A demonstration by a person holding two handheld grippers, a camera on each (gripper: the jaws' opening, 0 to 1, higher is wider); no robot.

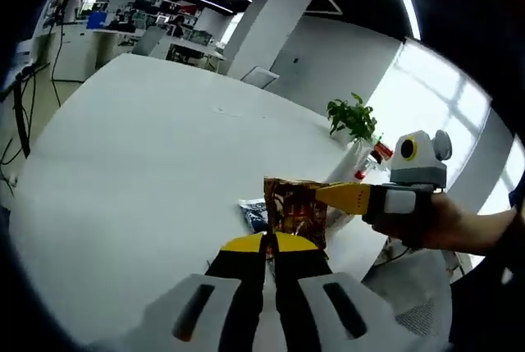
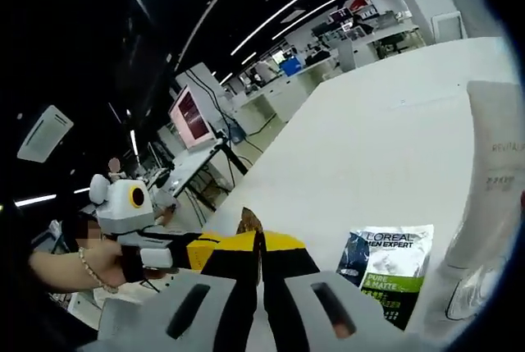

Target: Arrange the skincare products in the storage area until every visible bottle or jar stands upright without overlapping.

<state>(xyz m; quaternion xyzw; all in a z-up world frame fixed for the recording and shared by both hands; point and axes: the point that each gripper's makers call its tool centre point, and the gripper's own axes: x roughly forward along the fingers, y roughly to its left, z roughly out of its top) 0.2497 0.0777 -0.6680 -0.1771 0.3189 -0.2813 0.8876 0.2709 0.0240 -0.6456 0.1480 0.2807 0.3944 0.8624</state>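
A brown and red foil packet [image 1: 295,208] hangs above the white table [image 1: 148,171]. My left gripper [image 1: 271,241] is shut on its lower edge. My right gripper [image 1: 328,196] comes in from the right, held by a hand, and is shut on the packet's right side. In the right gripper view the packet [image 2: 248,222] shows edge-on, pinched in my right gripper [image 2: 261,241], with my left gripper [image 2: 197,251] at its left. A dark L'Oreal sachet [image 2: 385,274] lies flat on the table [image 2: 369,139], also seen as sachet [image 1: 254,214]. A white tube [image 2: 492,171] stands at the right.
A potted green plant [image 1: 353,118] stands at the table's far edge with a small red-topped item [image 1: 381,151] beside it. Printed paper [image 1: 418,303] lies at the near right. Desks and monitors [image 2: 193,114] fill the room beyond.
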